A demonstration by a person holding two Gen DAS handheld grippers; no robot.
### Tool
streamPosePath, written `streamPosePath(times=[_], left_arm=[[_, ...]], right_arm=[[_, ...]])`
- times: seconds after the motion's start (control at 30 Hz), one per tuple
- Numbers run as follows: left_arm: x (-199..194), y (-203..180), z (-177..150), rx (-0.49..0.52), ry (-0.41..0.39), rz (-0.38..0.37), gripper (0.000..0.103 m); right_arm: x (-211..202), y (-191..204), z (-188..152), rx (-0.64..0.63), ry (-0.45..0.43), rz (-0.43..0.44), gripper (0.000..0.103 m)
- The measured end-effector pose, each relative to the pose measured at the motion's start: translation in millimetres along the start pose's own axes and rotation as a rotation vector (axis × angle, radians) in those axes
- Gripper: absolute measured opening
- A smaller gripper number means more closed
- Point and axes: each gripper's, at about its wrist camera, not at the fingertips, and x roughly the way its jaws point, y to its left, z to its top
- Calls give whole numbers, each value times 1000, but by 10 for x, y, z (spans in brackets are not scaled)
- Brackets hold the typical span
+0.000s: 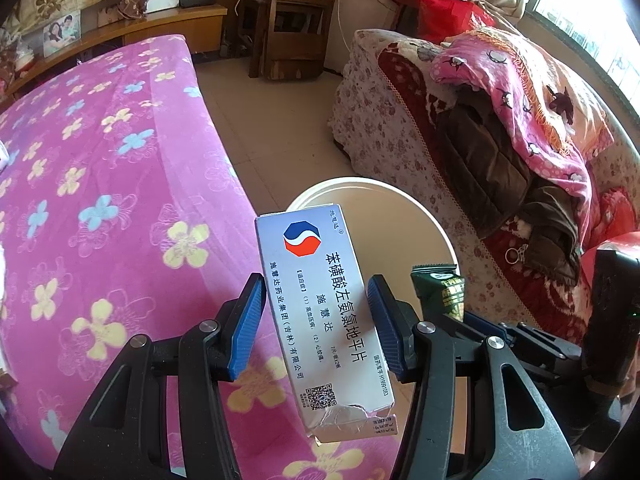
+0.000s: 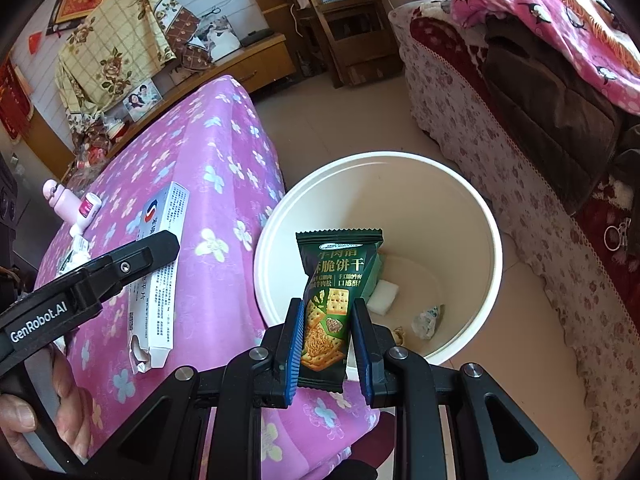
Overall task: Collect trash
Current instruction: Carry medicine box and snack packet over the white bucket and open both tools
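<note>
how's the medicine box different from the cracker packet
The medicine box is a silver cardboard carton, torn at one end; the cracker packet is a dark green soft wrapper. The box sits in the left hand-held gripper, the packet in the right hand-held gripper. Both are near the white bin.

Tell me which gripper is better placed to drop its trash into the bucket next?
Right. The right gripper holds the wrapper over the bucket mouth; the left gripper holds its box nearer the bed edge.

right gripper [image 2: 325, 344] clamped on green cracker packet [image 2: 334, 300], packet upright over near rim of white bucket [image 2: 280, 216], scraps in bucket bottom ahead, left gripper [image 2: 132, 256] forward-left holding medicine box [image 2: 160, 272] above pink floral cloth [image 2: 216, 160]
</note>
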Motion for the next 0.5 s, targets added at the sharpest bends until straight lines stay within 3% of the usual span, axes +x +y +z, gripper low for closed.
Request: streamPosePath(times=[0.1, 0.17, 0.2, 0.23, 0.33, 0.5], left_arm=[[28, -12, 18, -10, -3, -12, 52], [25, 1, 22, -27, -15, -34, 52], [16, 12, 22, -38, -22, -42, 52], [9, 21, 22, -45, -27, -46, 53], [-4, 51, 30, -62, -32, -51, 62], [-27, 104, 20, -82, -32, -49, 63]], right_arm=[[39, -16, 30, 4, -5, -18, 22], [62, -29, 51, 7, -7, -37, 35], [71, -31, 56, 8, -7, -53, 50], [73, -34, 57, 9, -12, -64, 53], [69, -60, 55, 17, -17, -76, 53], [68, -96, 30, 41, -3, -66, 53]])
